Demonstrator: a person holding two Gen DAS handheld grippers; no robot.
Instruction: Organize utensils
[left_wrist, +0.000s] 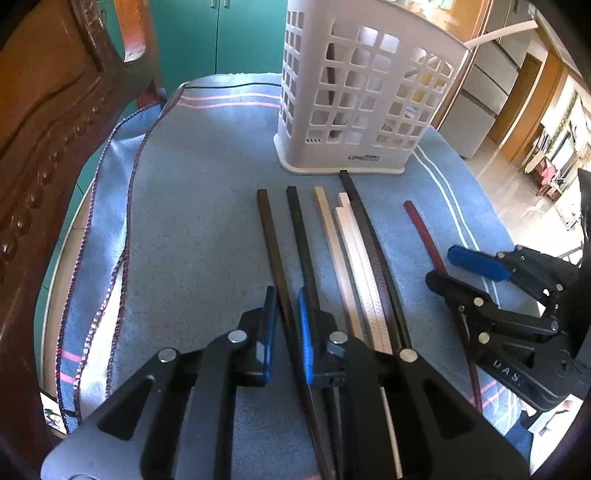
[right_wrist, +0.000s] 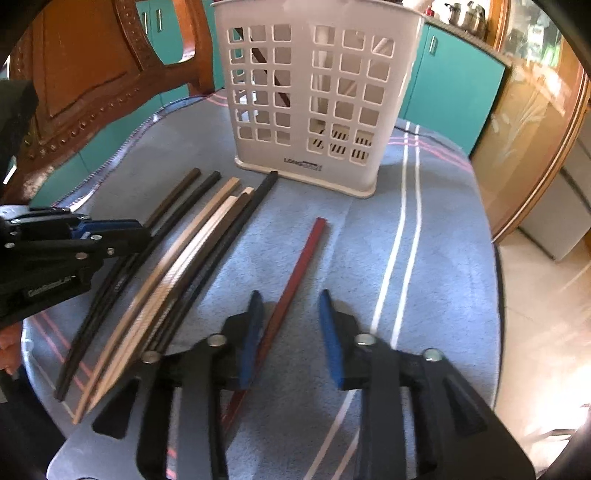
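Several chopsticks lie side by side on a blue towel (left_wrist: 192, 221) before a white perforated utensil basket (left_wrist: 354, 92) (right_wrist: 306, 92). My left gripper (left_wrist: 287, 291) (right_wrist: 146, 230) is shut on the leftmost dark brown chopstick (left_wrist: 269, 229), which still rests on the towel. A black chopstick (left_wrist: 299, 229) and a pale wooden one (left_wrist: 328, 229) lie just to its right. A red chopstick (right_wrist: 295, 284) (left_wrist: 421, 225) lies apart on the right. My right gripper (right_wrist: 290, 295) (left_wrist: 439, 264) is open astride it, with the stick close to the left pad. The basket holds a dark chopstick (right_wrist: 269, 81).
A carved wooden chair (left_wrist: 55, 110) (right_wrist: 92, 74) stands close at the table's left and far side. The round table's edge (right_wrist: 496, 295) drops to a tiled floor on the right. Teal cabinets (left_wrist: 221, 37) stand behind.
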